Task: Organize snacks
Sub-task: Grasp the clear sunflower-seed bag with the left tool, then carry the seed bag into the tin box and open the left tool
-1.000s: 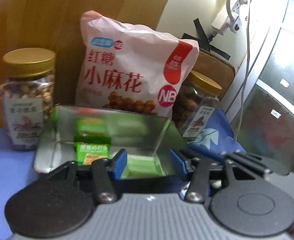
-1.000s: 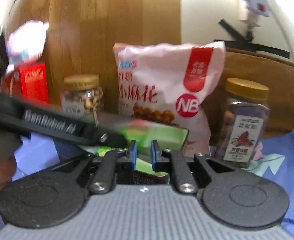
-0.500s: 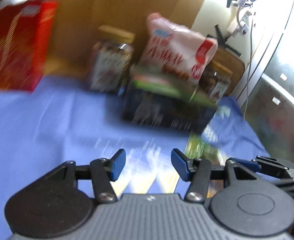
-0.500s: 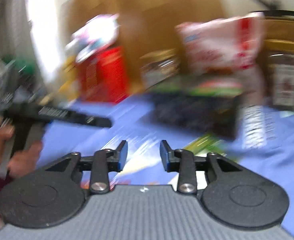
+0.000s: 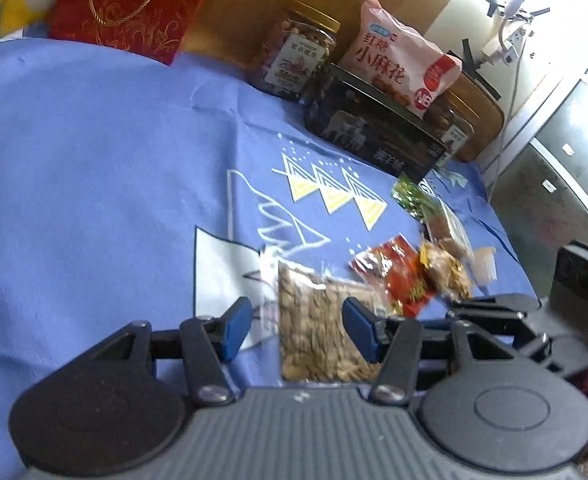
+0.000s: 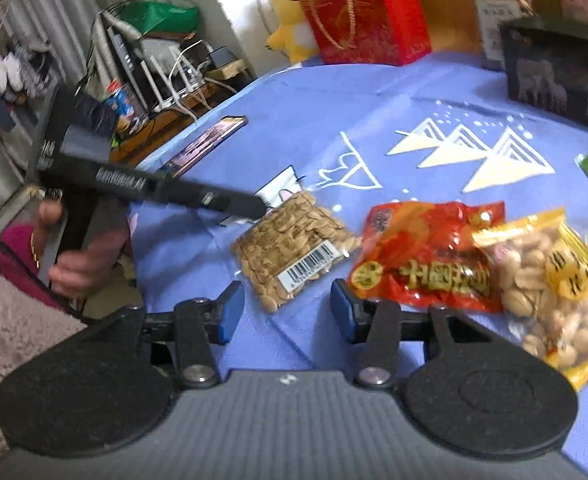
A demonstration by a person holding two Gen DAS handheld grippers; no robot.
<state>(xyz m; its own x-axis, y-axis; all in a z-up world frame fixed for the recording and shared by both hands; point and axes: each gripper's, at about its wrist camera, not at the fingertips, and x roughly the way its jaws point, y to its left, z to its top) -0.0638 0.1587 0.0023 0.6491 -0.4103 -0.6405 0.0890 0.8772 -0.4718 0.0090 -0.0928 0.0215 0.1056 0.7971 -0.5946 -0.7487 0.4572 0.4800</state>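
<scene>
A clear seed packet lies on the blue cloth, with a red snack packet and a yellow nut packet to its right. My left gripper is open, low over the seed packet, which lies between its fingers. My right gripper is open and empty, just short of the seed packet. The left gripper's body shows in the right wrist view. A dark tin box stands at the back.
A nut jar, a pink snack bag and a red gift bag stand behind the tin. A green packet and a jelly cup lie right. A phone lies near the cloth's left edge.
Both grippers have pulled back from the tin box to the front of the cloth. The right gripper has opened wide. Loose packets now lie before them.
</scene>
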